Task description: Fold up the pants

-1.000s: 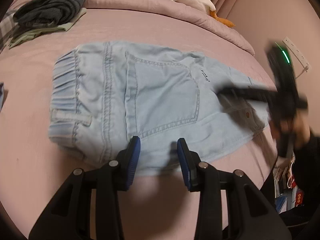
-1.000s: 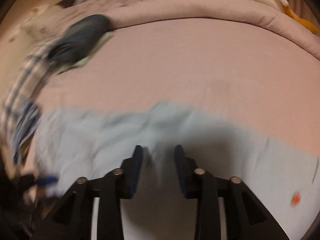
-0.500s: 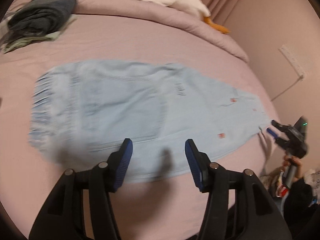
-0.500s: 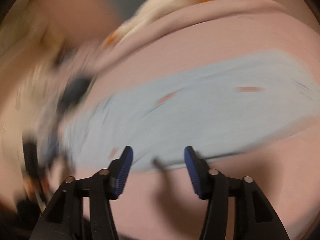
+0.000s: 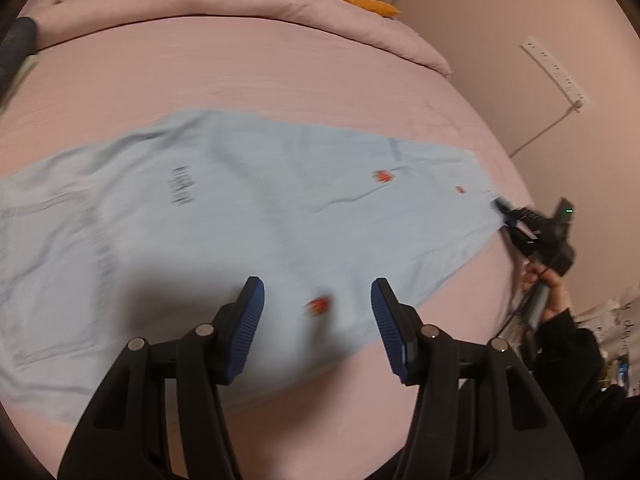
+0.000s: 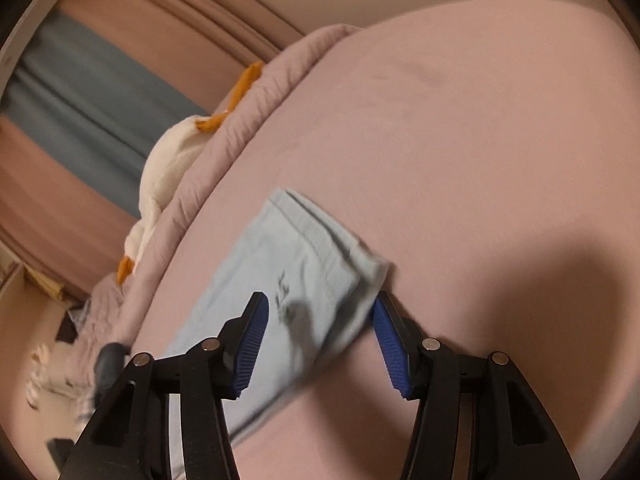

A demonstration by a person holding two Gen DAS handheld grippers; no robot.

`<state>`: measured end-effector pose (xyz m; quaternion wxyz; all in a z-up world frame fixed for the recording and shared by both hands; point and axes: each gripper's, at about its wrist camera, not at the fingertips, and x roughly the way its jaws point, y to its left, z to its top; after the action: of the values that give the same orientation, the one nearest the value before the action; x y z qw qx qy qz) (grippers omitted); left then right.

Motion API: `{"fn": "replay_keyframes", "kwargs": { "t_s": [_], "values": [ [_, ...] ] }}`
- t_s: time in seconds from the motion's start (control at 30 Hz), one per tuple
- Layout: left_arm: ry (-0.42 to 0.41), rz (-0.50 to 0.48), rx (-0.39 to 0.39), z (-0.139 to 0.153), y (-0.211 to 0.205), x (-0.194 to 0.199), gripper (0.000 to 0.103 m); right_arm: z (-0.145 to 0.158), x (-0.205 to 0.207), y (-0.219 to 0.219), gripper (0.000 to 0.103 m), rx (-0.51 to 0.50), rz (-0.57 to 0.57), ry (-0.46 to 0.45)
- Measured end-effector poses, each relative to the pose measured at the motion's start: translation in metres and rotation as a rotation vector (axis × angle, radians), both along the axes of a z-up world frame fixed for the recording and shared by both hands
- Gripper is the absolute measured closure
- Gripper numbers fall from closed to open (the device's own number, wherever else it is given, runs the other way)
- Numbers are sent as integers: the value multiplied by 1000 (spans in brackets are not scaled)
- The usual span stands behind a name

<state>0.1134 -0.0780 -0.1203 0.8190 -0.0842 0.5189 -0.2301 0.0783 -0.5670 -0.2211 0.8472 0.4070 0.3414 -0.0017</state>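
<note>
My left gripper (image 5: pixel 316 328) now hangs with jaws spread wider over the lower leg of the light blue denim pants (image 5: pixel 256 216), no longer near the waistband. My right gripper (image 6: pixel 318 342) has swung to the hem end, jaws parted, the cuff corner between them.

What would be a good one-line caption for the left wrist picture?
Open left gripper hovers over light-blue pants spread on a pink bed, while the right gripper reaches the leg hem.
</note>
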Motion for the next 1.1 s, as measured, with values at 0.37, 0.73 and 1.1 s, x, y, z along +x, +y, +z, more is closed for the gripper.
{"fn": "replay_keyframes", "kwargs": {
  "t_s": [0.37, 0.73, 1.1],
  "values": [
    [94, -10, -24, -37, -31, 28, 49, -8, 11, -8, 99, 8, 19, 63],
    [127, 58, -408, 1, -10, 25, 33, 120, 18, 99, 99, -377, 236, -175],
    [259, 96, -838, -23, 2, 27, 19, 121, 3, 300, 98, -626, 664, -311]
  ]
}}
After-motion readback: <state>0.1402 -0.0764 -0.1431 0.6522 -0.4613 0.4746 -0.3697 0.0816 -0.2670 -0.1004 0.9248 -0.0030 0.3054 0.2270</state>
